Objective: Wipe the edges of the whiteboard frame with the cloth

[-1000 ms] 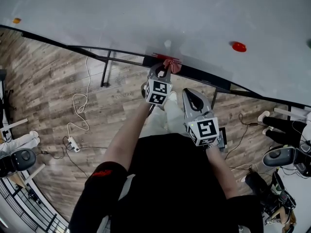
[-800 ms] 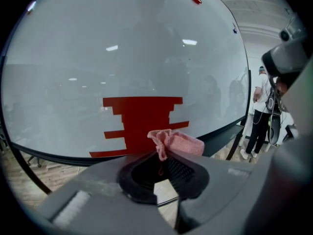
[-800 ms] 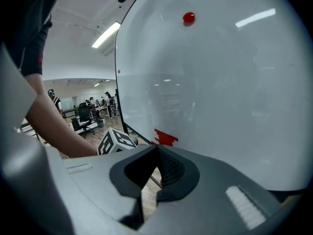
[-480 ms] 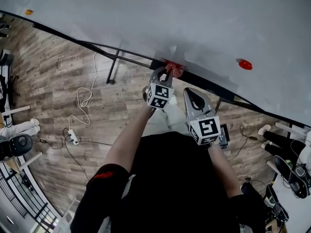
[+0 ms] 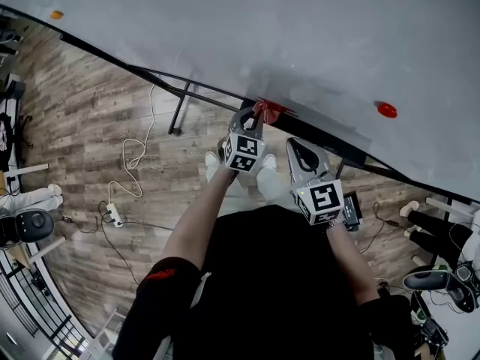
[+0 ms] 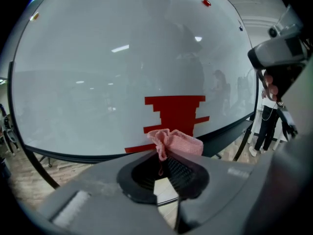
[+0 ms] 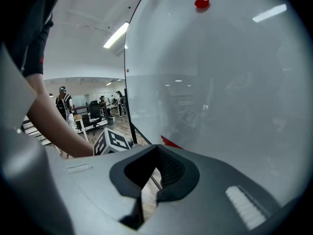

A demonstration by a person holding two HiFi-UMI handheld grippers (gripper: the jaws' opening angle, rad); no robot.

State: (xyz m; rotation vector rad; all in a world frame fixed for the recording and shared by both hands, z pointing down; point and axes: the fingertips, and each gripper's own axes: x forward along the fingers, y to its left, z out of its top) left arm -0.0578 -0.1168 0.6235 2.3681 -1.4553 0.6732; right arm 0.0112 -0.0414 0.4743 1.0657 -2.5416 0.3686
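The pink cloth (image 6: pixel 175 142) is looking all scrunched into a little wad, sitting right against the whiteboard's (image 5: pixel 300 36) black bottom frame (image 6: pixel 84 156), by a stepped patch of red tape (image 6: pixel 176 112). The left gripper (image 6: pixel 164 150) is clamping down on it. The right gripper (image 7: pixel 155 151) is hanging just beside it, jaws pinched together on nothing.

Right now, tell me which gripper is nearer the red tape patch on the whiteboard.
Left. The left gripper, jaws shut on the pink cloth, is right at the red tape patch; the right gripper sits back from it.
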